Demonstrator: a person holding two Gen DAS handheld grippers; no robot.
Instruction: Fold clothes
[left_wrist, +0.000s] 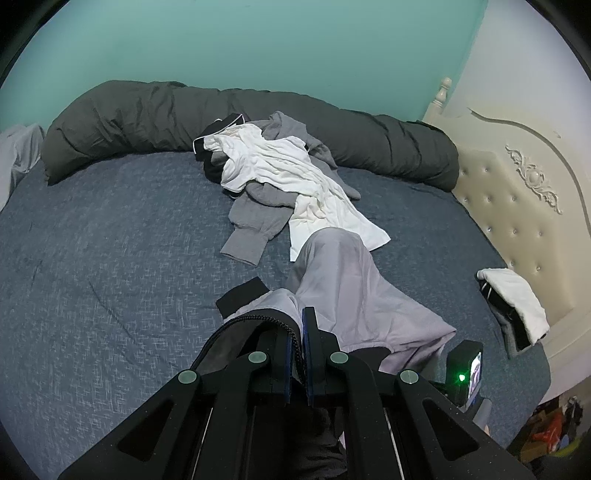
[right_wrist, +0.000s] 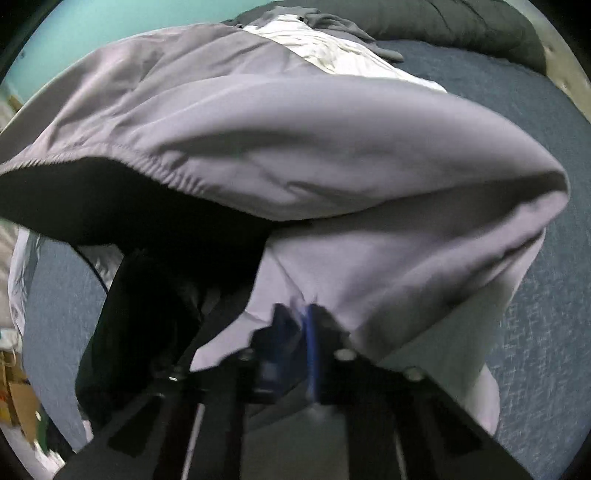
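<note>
Through the left wrist view, we see our left gripper (left_wrist: 300, 325) clamped on the black-trimmed edge of a thin, pale lilac-grey garment (left_wrist: 343, 280) trailing over the blue-grey bed (left_wrist: 110, 258). Through the right, our right gripper (right_wrist: 303, 314) pinches its billowing cloth (right_wrist: 295, 122). We judge it light, limp and slippery, best held at seams.

On the bed (left_wrist: 110, 229) a heap of clothes (left_wrist: 280, 173) lies at twelve o'clock from the left gripper (left_wrist: 300, 332). Behind the heap a rolled duvet (left_wrist: 147, 122) runs along the wall (left_wrist: 258, 44). The headboard (left_wrist: 517, 192) stands at two o'clock, with a folded stack (left_wrist: 513, 299) before it. The jacket (left_wrist: 351, 288) stretches from the heap's near edge to both grippers; the right gripper (right_wrist: 301, 314) sits under its drape.
</note>
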